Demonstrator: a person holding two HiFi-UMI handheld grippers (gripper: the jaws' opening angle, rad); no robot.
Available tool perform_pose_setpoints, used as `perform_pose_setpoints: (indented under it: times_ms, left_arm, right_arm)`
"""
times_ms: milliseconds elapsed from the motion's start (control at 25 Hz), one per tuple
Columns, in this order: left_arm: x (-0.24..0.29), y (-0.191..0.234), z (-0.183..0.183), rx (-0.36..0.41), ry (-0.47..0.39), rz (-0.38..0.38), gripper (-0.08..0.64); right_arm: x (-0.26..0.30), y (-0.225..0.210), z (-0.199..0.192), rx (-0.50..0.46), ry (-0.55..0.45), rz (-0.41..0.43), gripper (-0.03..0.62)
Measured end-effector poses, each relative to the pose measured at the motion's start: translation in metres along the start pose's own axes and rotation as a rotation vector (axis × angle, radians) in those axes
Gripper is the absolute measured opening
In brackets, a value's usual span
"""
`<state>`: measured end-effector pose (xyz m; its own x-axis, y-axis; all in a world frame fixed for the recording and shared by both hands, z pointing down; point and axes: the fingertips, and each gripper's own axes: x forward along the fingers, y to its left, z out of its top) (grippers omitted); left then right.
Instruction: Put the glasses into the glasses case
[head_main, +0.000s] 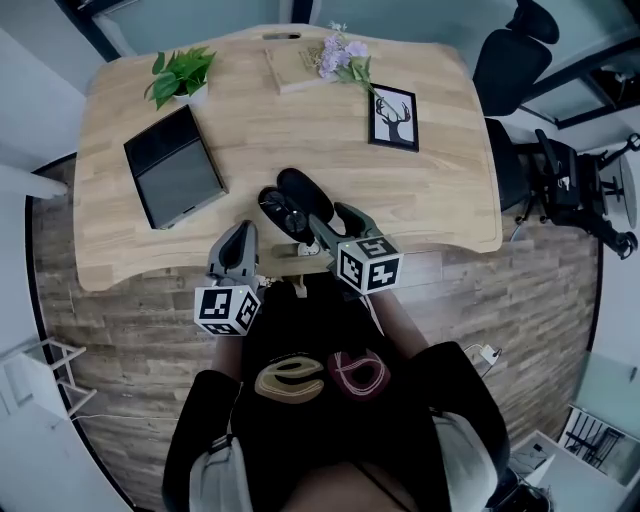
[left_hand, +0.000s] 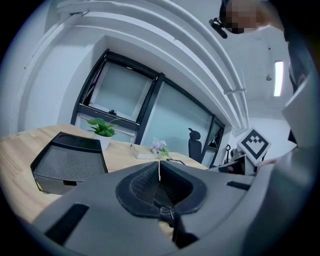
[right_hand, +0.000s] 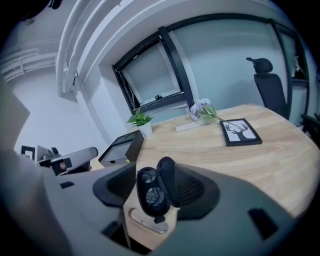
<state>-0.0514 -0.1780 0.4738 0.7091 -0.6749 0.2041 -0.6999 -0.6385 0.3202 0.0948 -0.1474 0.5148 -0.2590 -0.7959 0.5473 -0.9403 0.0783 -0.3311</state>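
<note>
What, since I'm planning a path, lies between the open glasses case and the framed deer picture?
Nothing: the head view shows only bare wooden table between the glasses case and the deer picture; the right gripper view agrees.

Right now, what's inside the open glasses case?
The glasses lie in the base half of the case, both lenses showing. Their arms and whatever is beneath them are covered from view.
</note>
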Motion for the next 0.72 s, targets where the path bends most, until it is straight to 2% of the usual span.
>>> perform_pose_setpoints:
  times_ms: [200, 360, 480, 640, 720]
  left_arm:
    - [-0.003, -0.01, 0.0, 0.011, 0.003, -0.048, 0.021]
    - [-0.006, -0.016, 0.0, 0.03, 0.012, -0.078, 0.021]
    - [-0.008, -0.021, 0.005, 0.042, -0.005, -0.097, 0.021]
    - [-0.016, -0.026, 0.009, 0.054, -0.026, -0.105, 0.021]
    - [-0.021, -0.026, 0.009, 0.05, -0.032, -0.11, 0.021]
  right_arm:
    - [-0.022, 0.002, 0.007, -0.024, -0.111, -0.032, 0.242]
    - [-0.034, 0.007, 0.007, -0.065, -0.152, -0.057, 0.242]
    - [-0.041, 0.007, 0.007, -0.05, -0.186, -0.073, 0.238]
    - [-0.049, 0.008, 0.004, 0.032, -0.232, -0.064, 0.18]
    - [-0.055, 0.009, 0.005, 0.033, -0.259, -0.082, 0.146]
